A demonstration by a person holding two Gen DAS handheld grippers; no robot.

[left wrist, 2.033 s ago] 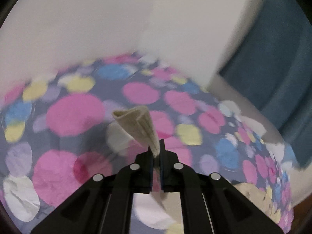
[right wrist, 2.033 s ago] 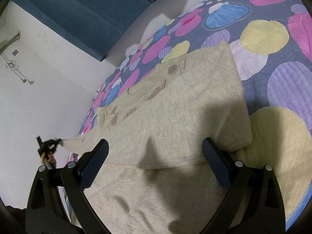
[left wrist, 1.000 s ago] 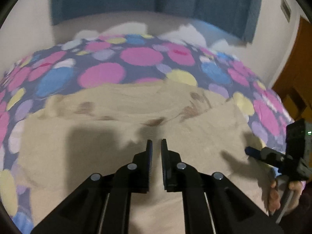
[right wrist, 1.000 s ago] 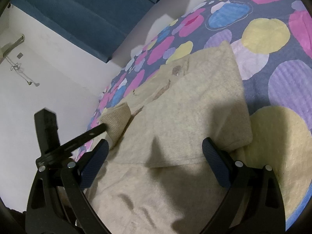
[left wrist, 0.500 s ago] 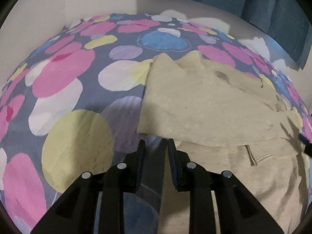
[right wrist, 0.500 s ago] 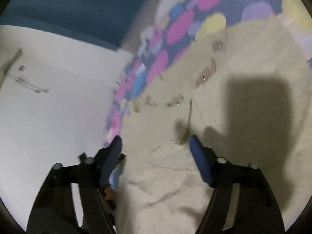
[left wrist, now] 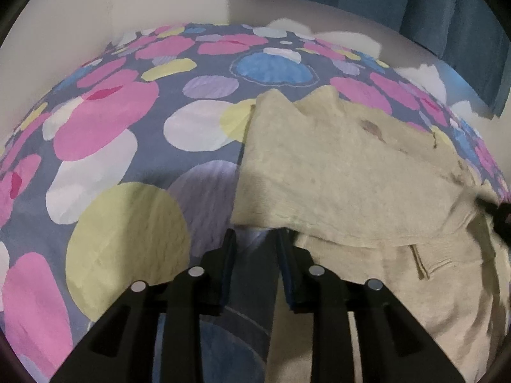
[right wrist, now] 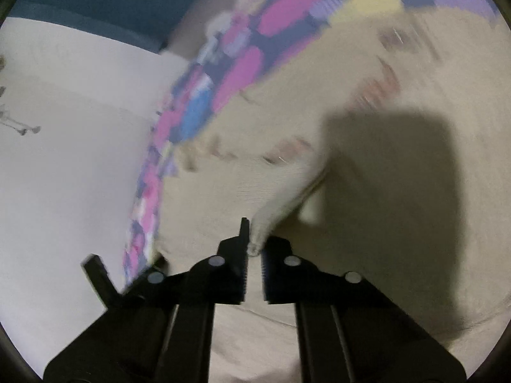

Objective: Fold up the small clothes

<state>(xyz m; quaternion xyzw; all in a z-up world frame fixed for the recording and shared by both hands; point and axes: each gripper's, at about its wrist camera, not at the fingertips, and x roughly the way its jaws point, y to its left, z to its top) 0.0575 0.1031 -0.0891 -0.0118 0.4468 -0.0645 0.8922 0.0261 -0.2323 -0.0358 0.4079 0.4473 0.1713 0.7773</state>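
No readable writing or brand on anything here. The sweater (left wrist: 335,172) has some brownish marks near its top, too smeared to read as letters or a logo.

Count: one beige knit sweater, two grippers, one spotted bedspread (left wrist: 127,146), blue curtains (left wrist: 415,9) behind.

The sweater lies on the bedspread toward the bed's right side in the left wrist view, with one sleeve folded across the body and a ribbed cuff toward the right edge.

Left gripper (left wrist: 255,239) sits at the sweater's lower left corner, over bare bedspread. Its jaws are narrow and opening, nothing between them, the folded edge just past the tips.

Right gripper (right wrist: 254,249) is pinched down on a fold of the sweater, cloth rising in a ridge from its tips. That view is motion-blurred.
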